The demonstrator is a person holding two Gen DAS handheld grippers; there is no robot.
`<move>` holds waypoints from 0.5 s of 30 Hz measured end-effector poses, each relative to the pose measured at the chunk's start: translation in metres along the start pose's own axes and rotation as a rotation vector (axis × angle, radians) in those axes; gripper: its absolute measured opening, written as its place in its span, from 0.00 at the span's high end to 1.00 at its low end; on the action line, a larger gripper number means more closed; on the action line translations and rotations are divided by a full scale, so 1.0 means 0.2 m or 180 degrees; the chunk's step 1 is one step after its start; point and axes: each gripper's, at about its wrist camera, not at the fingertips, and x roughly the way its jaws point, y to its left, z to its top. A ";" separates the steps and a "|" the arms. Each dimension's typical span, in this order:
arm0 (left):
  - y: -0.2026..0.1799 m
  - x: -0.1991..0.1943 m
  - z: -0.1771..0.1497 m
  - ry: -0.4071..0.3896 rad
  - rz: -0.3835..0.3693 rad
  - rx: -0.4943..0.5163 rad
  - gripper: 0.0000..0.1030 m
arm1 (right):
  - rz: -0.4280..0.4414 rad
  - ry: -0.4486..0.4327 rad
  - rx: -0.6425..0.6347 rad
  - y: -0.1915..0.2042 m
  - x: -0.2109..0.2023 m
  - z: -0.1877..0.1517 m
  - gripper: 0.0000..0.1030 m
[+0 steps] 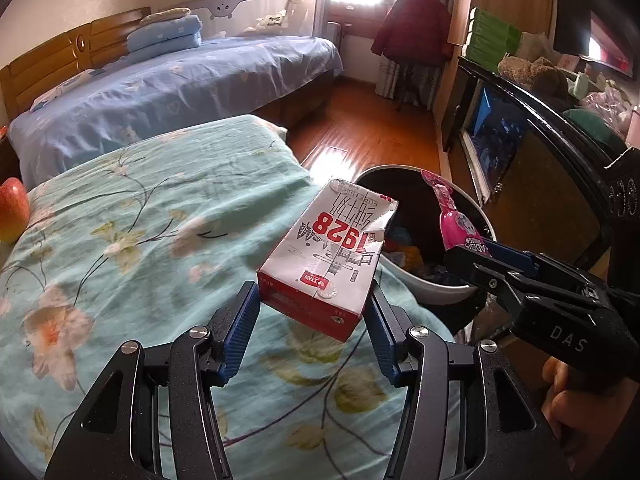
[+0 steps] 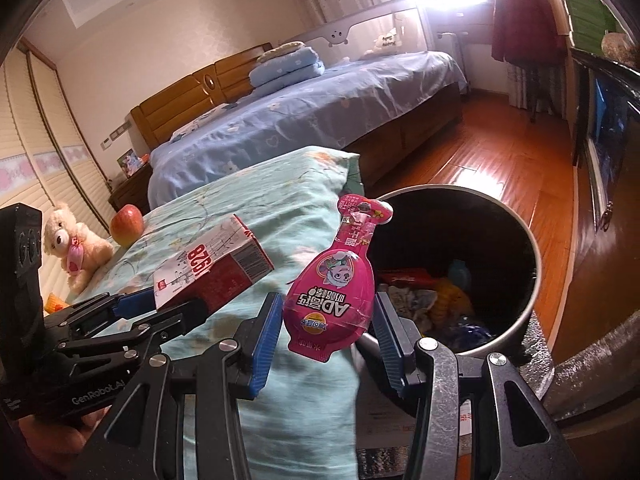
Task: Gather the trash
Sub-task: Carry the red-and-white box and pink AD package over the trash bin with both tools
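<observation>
My left gripper is shut on a white and red milk carton marked 1928, held above the teal floral bedcover near its edge. It also shows in the right wrist view. My right gripper is shut on a pink drink pouch, held upright at the rim of the round trash bin. In the left wrist view the pouch stands over the bin. The bin holds several pieces of trash.
A red apple and a teddy bear lie on the teal bed. A blue bed stands behind. A dark cabinet stands right of the bin, with wooden floor between.
</observation>
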 end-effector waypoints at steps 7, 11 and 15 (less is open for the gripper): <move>-0.06 0.05 0.05 0.0012 -0.0033 0.0087 0.49 | -0.0090 -0.0026 0.0033 -0.07 0.00 0.02 0.55; -0.10 0.08 0.07 0.0030 -0.0070 0.0125 0.49 | -0.0126 -0.0020 0.0074 -0.11 0.01 0.03 0.54; -0.13 0.11 0.10 0.0048 -0.0104 0.0162 0.49 | -0.0162 -0.0013 0.0107 -0.16 0.01 0.04 0.54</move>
